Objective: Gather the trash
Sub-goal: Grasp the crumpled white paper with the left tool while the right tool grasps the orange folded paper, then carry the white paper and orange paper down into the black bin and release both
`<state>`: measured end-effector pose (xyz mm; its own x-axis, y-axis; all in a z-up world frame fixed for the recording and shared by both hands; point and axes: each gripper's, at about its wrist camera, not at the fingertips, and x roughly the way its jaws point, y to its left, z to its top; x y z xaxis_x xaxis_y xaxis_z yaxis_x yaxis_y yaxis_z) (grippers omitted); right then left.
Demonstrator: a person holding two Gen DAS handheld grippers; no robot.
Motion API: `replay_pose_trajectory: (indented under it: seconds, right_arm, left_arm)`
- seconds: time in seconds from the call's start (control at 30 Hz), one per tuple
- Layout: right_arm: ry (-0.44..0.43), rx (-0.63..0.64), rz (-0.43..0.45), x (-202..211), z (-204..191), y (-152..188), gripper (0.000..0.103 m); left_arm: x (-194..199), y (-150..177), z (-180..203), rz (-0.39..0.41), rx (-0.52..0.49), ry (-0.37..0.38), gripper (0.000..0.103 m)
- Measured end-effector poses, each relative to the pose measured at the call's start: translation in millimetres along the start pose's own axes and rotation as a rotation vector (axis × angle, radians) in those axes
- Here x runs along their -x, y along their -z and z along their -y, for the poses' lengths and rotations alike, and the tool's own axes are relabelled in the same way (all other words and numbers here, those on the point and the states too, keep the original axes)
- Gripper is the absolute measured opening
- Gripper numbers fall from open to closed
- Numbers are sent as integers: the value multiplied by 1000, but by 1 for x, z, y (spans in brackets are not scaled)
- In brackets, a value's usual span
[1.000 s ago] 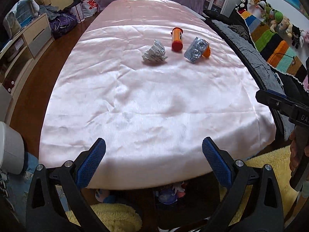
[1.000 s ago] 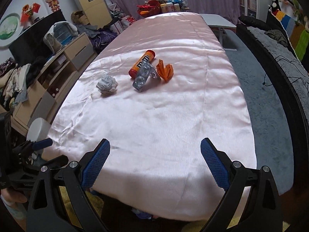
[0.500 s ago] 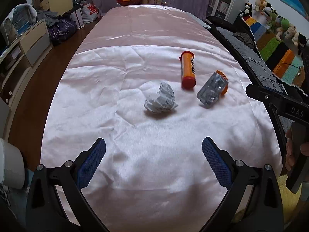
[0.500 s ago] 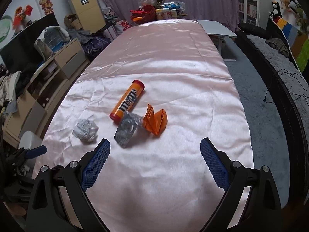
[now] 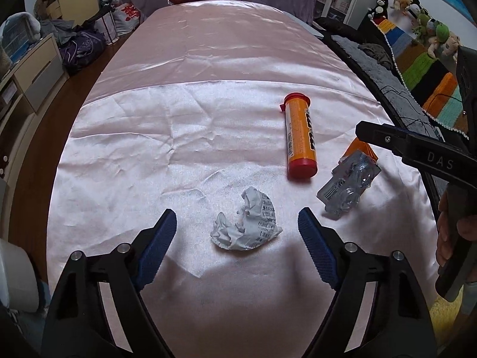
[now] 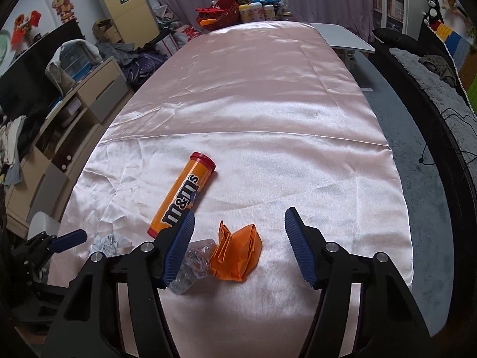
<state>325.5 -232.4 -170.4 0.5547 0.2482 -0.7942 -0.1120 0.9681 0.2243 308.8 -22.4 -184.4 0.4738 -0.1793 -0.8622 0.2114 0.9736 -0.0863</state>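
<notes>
A crumpled white paper ball (image 5: pixel 246 223) lies on the pink cloth between the open fingers of my left gripper (image 5: pixel 237 223). An orange M&M's tube (image 5: pixel 299 135) lies beyond it, with a clear plastic blister pack (image 5: pixel 348 189) to the right. My right gripper (image 6: pixel 240 232) is open over a crumpled orange paper (image 6: pixel 237 253). The blister pack (image 6: pixel 193 265) lies by its left finger and the tube (image 6: pixel 182 195) is just ahead. The paper ball (image 6: pixel 110 243) shows at the left.
The long table has a pink satin cloth (image 5: pixel 208 59). A red basket and bottles (image 6: pixel 238 13) stand at its far end. A white bin (image 5: pixel 15 277) stands at the near left corner. Drawers (image 6: pixel 74 110) line the left side, a dark sofa (image 5: pixel 387 68) the right.
Both grippers moved forward over the table. The trash now lies close in front, the paper ball between the left fingers, the orange paper between the right fingers. Both stayed open.
</notes>
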Motion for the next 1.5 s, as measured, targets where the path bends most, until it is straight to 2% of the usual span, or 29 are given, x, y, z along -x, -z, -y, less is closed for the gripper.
replay_pose_trajectory:
  seconds: [0.03, 0.13, 0.3, 0.37, 0.47, 0.67, 0.97, 1.27, 1.5]
  right_arm:
    - [2, 1, -7, -4, 0, -1, 55]
    - [7, -3, -28, -14, 4, -1, 54]
    - [-16, 0, -51, -20, 3, 7, 52]
    - [-16, 5, -54, -17, 3, 9, 36]
    - [-35, 41, -63, -13, -3, 14, 30]
    - [-13, 51, -44, 4, -3, 19, 26]
    - [11, 78, 40, 68, -7, 35, 26]
    - [-29, 99, 57, 124, -15, 96, 26]
    - [-76, 131, 24, 145, -25, 153, 26]
  left_arm:
    - [-2, -1, -1, -3, 1, 1, 75]
    - [-9, -3, -3, -10, 9, 13, 70]
    - [-16, -5, -3, -24, 10, 44, 43]
    - [-17, -5, -3, -26, 7, 54, 26]
    - [-14, -2, -1, -23, -6, 63, 16]
    - [7, 7, 5, -2, -27, 53, 12]
    - [66, 34, 15, 60, -40, 17, 12]
    - [111, 89, 30, 91, -15, 68, 12]
    - [133, 143, 40, 88, -5, 111, 12]
